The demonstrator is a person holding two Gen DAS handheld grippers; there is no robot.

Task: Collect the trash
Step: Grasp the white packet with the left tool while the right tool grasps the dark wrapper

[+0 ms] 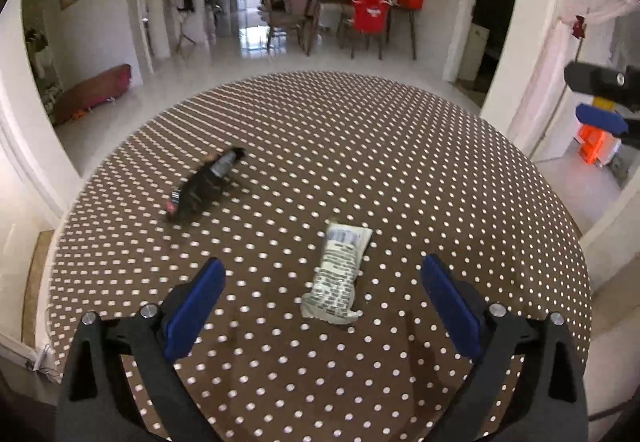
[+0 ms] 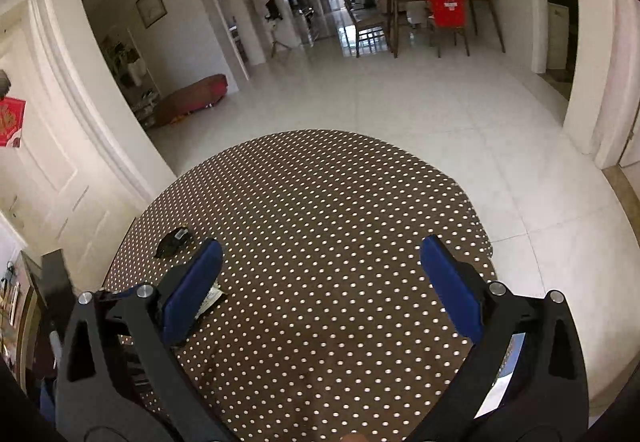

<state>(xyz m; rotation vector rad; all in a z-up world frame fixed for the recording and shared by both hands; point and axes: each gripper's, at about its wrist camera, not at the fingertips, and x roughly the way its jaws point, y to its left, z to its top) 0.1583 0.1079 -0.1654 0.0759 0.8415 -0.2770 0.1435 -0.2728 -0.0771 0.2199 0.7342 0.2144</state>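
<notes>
We hold our left gripper [image 1: 322,274] over the round table with the brown cloth and white dots [image 1: 400,146]. Its jaws are wide apart and hold nothing. The flat white wrapper with black print [image 1: 338,278] lies near the table's near edge, just ahead of and between the blue fingers [image 1: 196,302]. The crumpled black wrapper [image 1: 206,184] lies farther off, toward the left edge.

Our right gripper [image 2: 322,274] is also wide apart and empty, over the near right part of the table.

The white wrapper is thin and flat. If we close too high, the fingers may slide over it, or push it along the cloth. Coming down crooked might pinch the cloth too.
</notes>
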